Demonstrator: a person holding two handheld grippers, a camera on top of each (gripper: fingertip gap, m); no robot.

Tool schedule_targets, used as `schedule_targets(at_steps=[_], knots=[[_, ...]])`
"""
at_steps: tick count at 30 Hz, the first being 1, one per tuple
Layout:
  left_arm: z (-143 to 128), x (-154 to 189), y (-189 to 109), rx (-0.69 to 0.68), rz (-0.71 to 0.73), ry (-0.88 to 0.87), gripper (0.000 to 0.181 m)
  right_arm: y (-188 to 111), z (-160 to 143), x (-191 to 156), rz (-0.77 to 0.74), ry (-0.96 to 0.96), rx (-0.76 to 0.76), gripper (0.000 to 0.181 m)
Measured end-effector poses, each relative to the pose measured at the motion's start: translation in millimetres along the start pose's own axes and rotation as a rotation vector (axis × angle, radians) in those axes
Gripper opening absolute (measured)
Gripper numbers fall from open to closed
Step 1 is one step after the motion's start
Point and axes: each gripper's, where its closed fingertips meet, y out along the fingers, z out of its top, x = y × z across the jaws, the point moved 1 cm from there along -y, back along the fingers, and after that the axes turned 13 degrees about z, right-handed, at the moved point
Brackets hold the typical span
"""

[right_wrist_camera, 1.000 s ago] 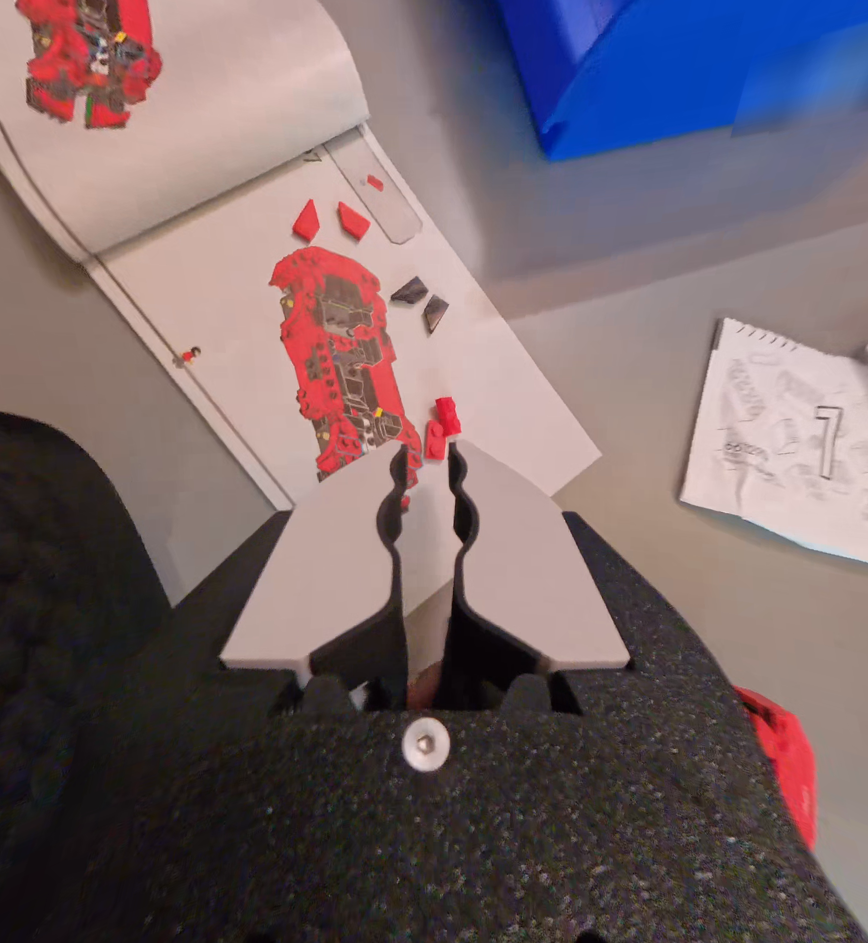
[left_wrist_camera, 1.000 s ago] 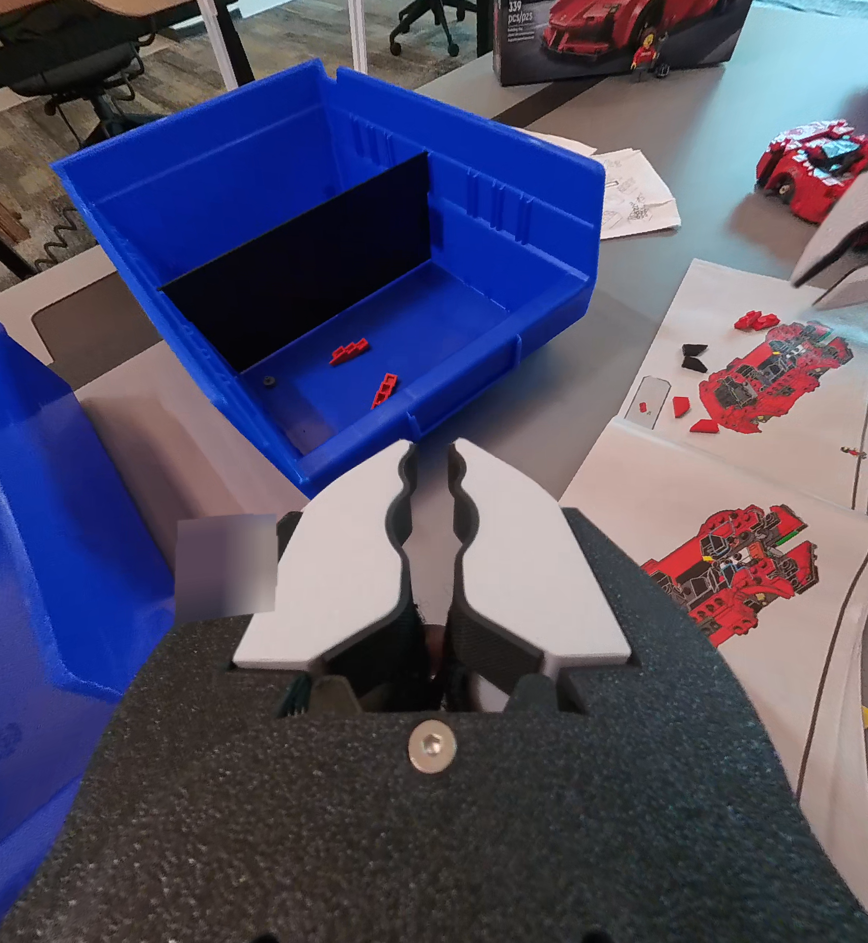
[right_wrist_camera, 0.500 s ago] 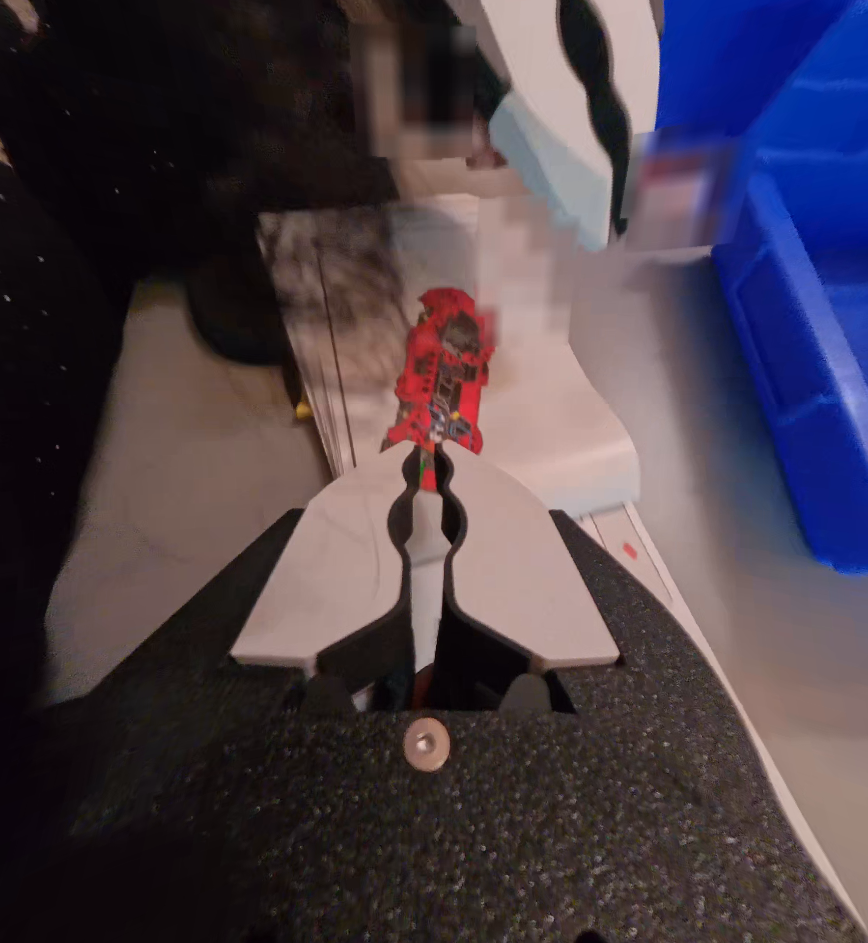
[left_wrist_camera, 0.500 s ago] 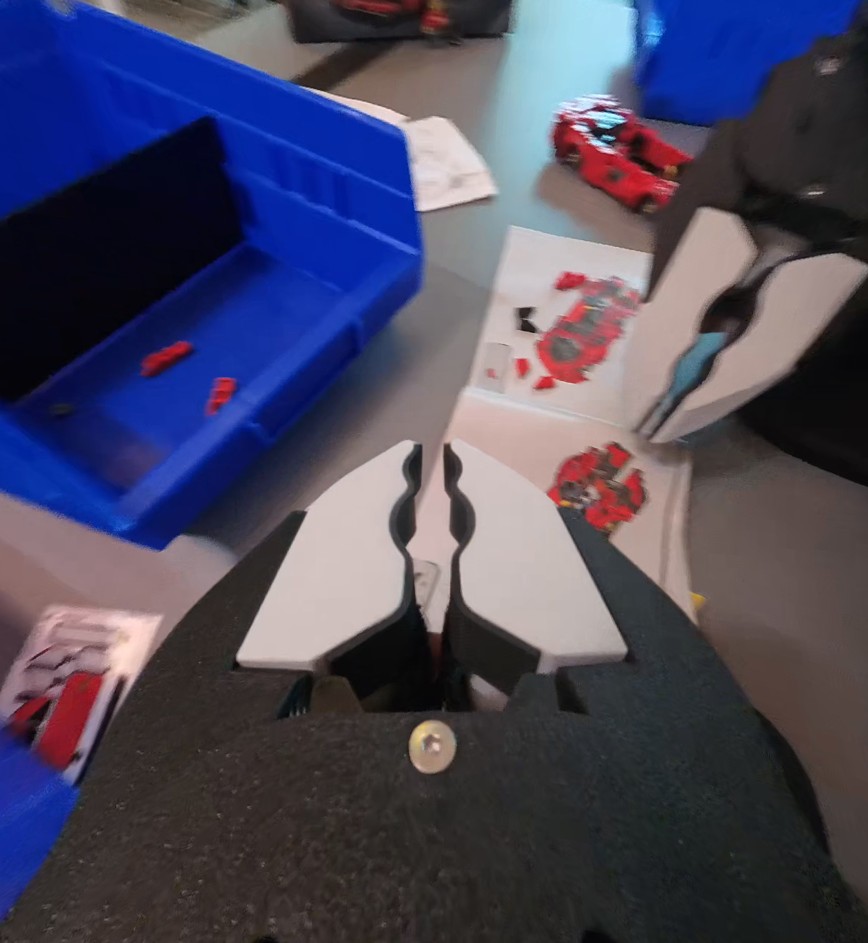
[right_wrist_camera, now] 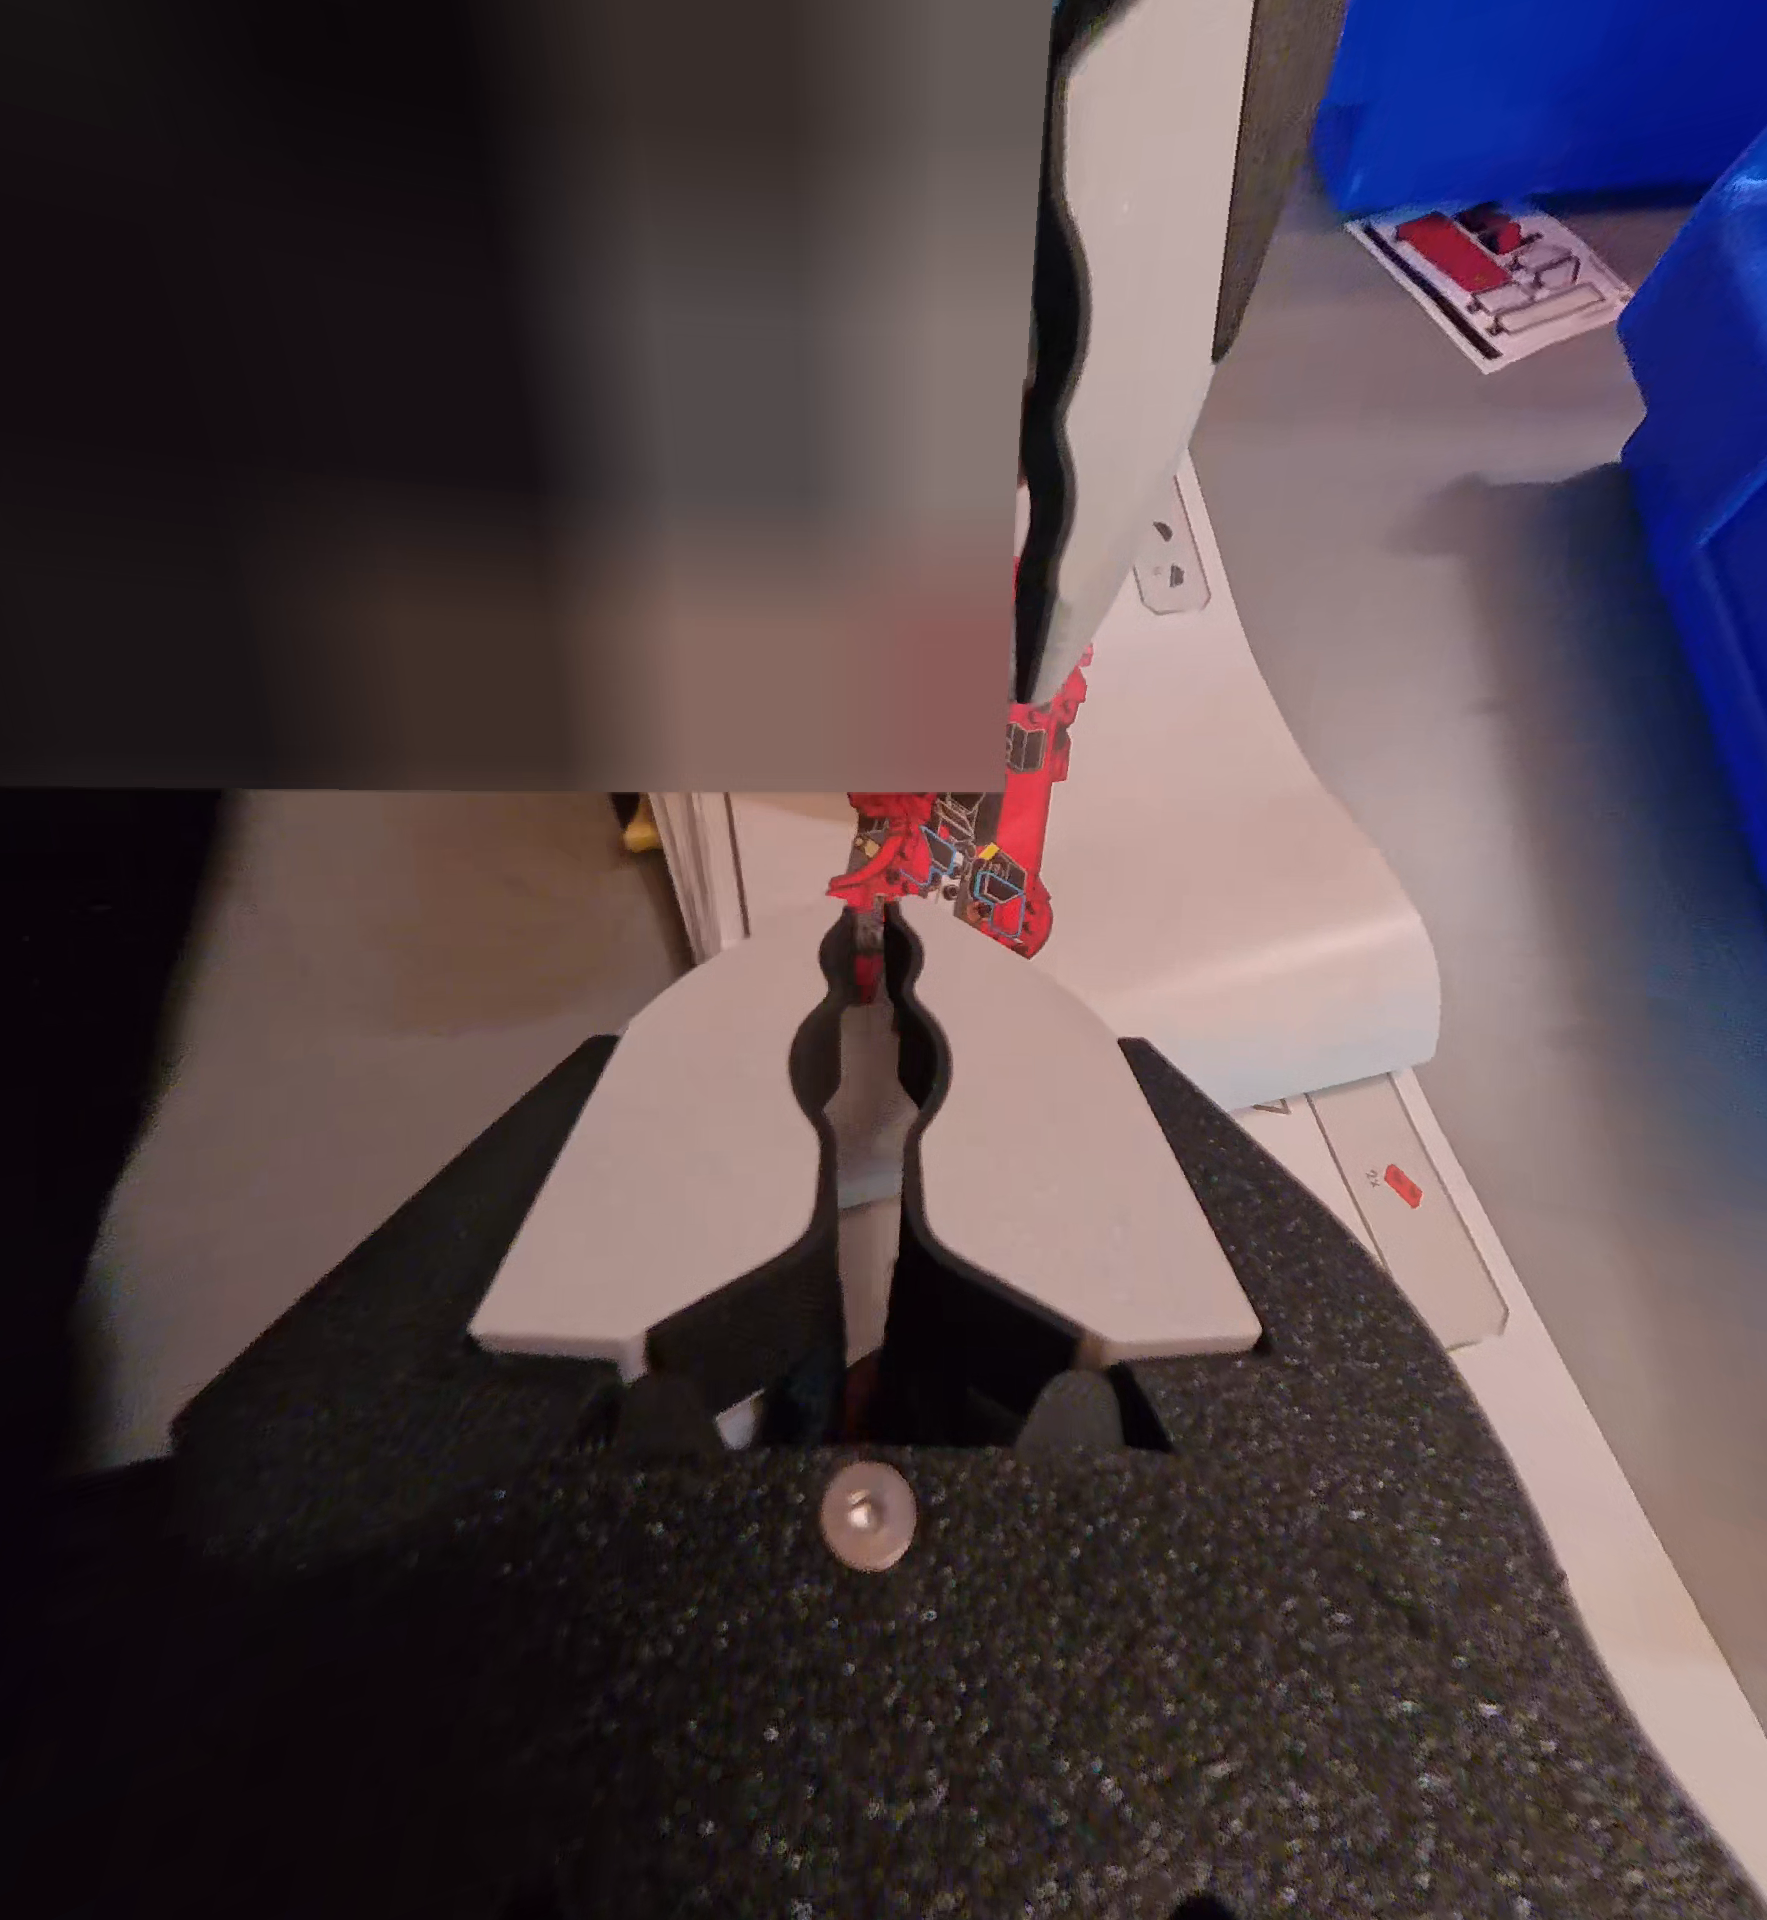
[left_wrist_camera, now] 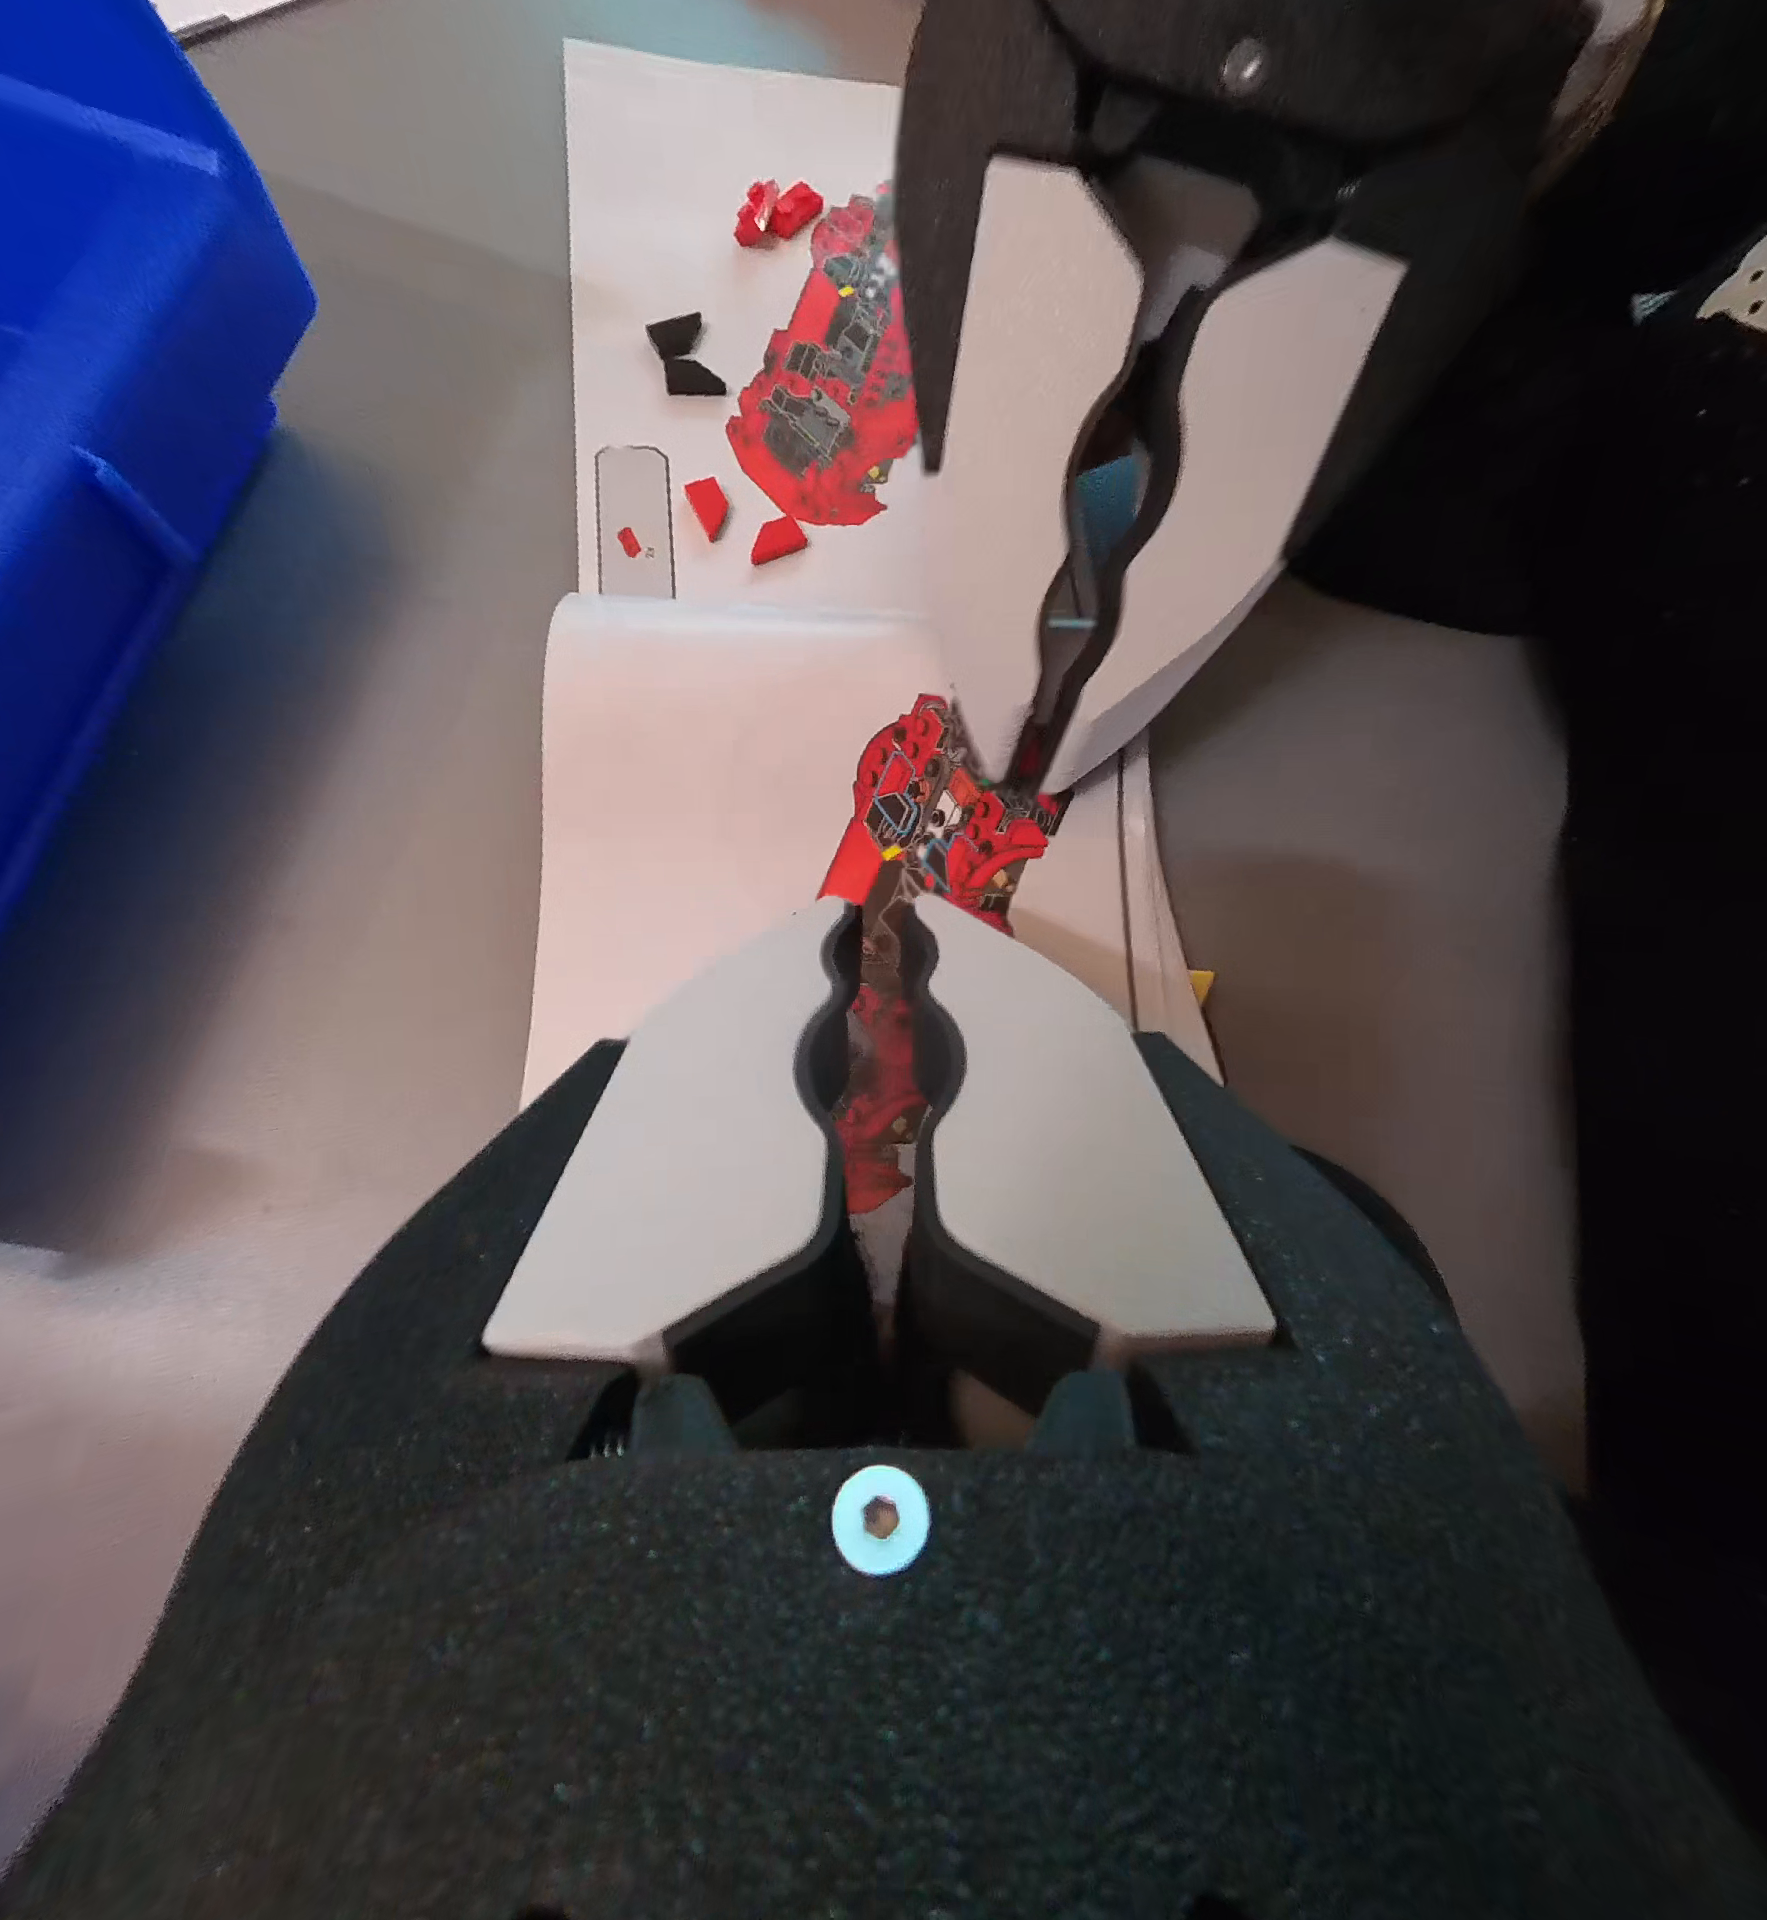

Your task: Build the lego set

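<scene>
The left wrist view looks steeply down and forward along its own tool (left_wrist_camera: 881, 920) from close above the tabletop (left_wrist_camera: 380, 831), taking in an open instruction booklet (left_wrist_camera: 692, 790) with a blue bin (left_wrist_camera: 79, 520) at its left edge. The right wrist view sits just as near, aimed down along the right tool (right_wrist_camera: 871, 935) at the same booklet (right_wrist_camera: 1222, 935) from the opposite side, so the bin (right_wrist_camera: 1752, 520) falls to its right. Both views share the booklet's printed red car picture (left_wrist_camera: 946, 821) (right_wrist_camera: 946, 862), and each sees the other tool pointing back toward it across that page.
</scene>
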Motion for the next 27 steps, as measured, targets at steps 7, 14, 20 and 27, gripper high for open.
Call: schedule_targets(at_steps=[7, 14, 20, 27], knots=[[6, -6, -3, 0.04, 0.035, -0.013, 0.006, -93, -41, 31, -0.139, 0.198, -0.085, 0.005], [7, -10, -3, 0.054, 0.059, -0.013, 0.006, -84, -46, 52, -0.096, 0.048, -0.241, 0.007], [7, -11, -3, 0.053, 0.068, -0.006, 0.007, -67, -49, 73, -0.02, 0.015, -0.396, 0.01], [6, -13, -5, 0.055, 0.076, -0.016, 0.007, -59, -42, 49, -0.016, 0.171, -0.285, 0.007]])
